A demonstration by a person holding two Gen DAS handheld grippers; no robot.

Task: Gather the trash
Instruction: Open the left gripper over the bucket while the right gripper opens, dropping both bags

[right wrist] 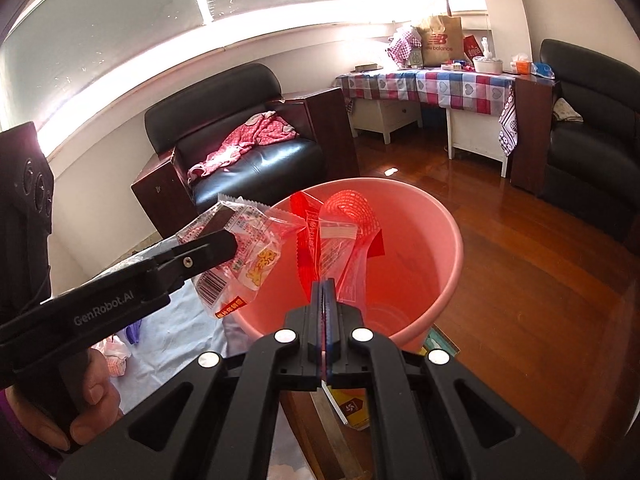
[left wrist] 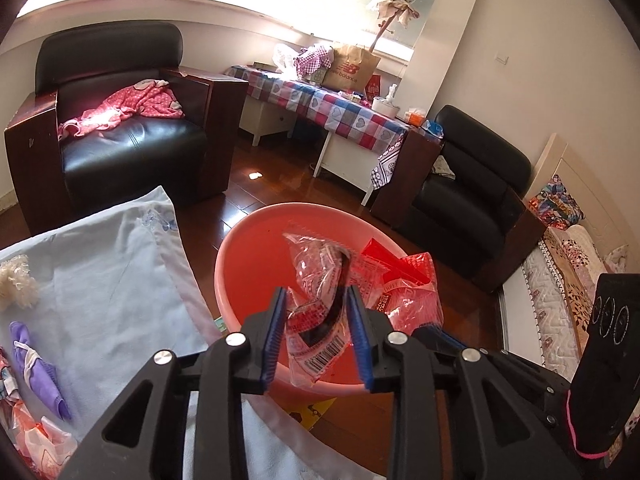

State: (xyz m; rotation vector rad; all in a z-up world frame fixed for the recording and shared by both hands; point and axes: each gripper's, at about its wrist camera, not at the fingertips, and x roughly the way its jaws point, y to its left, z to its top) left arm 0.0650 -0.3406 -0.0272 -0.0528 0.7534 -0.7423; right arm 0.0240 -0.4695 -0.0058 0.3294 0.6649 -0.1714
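A pink bucket (left wrist: pixel 224 264) (right wrist: pixel 452 264) stands below both grippers. My left gripper (left wrist: pixel 317 292) hangs over its near rim with the jaws partly apart. A crumpled clear wrapper with a barcode (left wrist: pixel 312 344) (right wrist: pixel 248 256) lies loose between the blue pads. From the right wrist view, one left finger (right wrist: pixel 208 250) shows side-on with that wrapper sticking out beyond and below it. My right gripper (right wrist: pixel 324 285) is shut on a bunch of red and clear wrappers (right wrist: pixel 344 232) (left wrist: pixel 404 280) held over the bucket's mouth. The bucket's inside looks bare.
A light-blue cloth (left wrist: pixel 112 280) at the left carries a purple wrapper (left wrist: pixel 36 364) and more packets (left wrist: pixel 36 436). A black armchair (left wrist: pixel 120 120), a checked-cloth table (left wrist: pixel 340 108) and a second black sofa (left wrist: pixel 472 208) ring the wood floor. A yellow box (right wrist: pixel 352 408) lies beside the bucket.
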